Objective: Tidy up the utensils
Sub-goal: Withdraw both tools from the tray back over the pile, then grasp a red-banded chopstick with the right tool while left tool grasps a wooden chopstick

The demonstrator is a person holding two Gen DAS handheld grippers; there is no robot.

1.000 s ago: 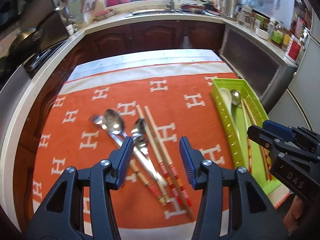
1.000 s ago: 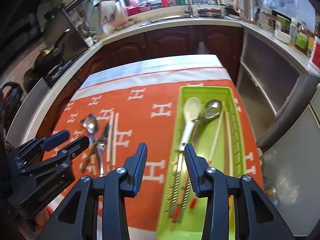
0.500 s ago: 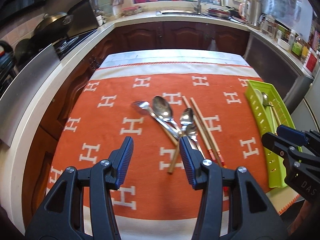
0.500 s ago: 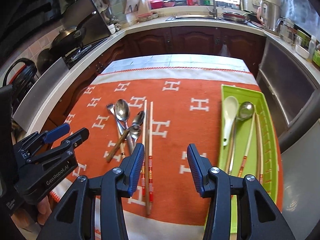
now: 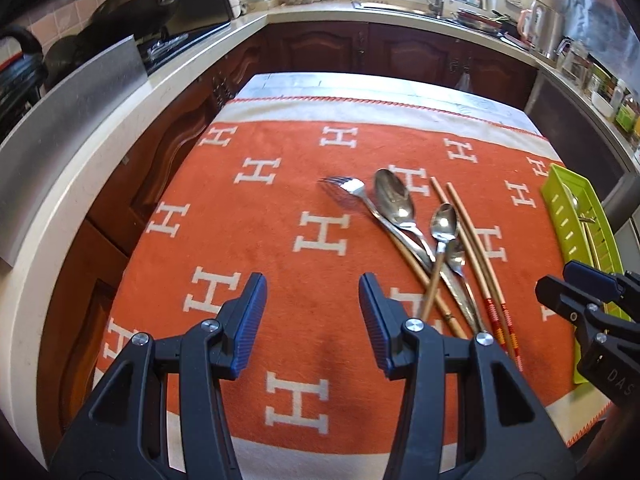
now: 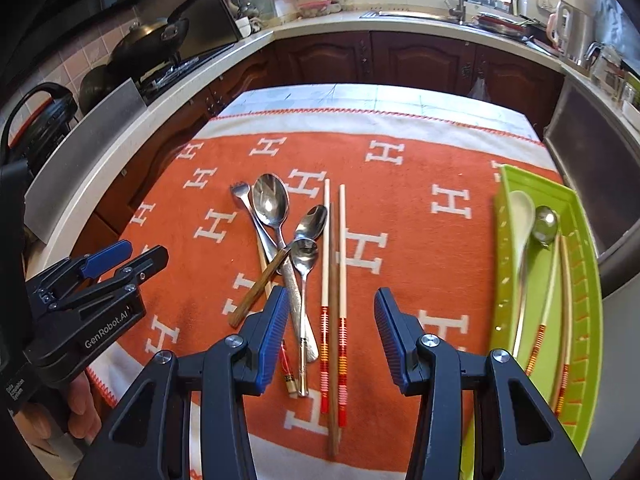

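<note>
A pile of utensils lies on the orange cloth (image 6: 400, 216): a fork (image 6: 244, 200), a large spoon (image 6: 271, 204), two small spoons (image 6: 306, 254), and chopsticks (image 6: 334, 280). The pile also shows in the left wrist view (image 5: 420, 232). A green tray (image 6: 582, 280) at the right holds a white spoon (image 6: 522, 216), a metal spoon (image 6: 545, 226) and chopsticks. My left gripper (image 5: 312, 320) is open and empty, over bare cloth left of the pile. My right gripper (image 6: 332, 340) is open and empty, above the chopsticks' decorated ends.
The table's left edge borders a counter (image 5: 80, 168) with a stove and pans (image 6: 148, 44). Dark wood cabinets (image 6: 400, 60) and a sink (image 6: 416, 14) stand behind. The tray sits close to the table's right edge.
Both grippers have swung left. The left one went from over the pile to bare cloth; the right one went from over the tray to over the chopsticks. Both stay open.
</note>
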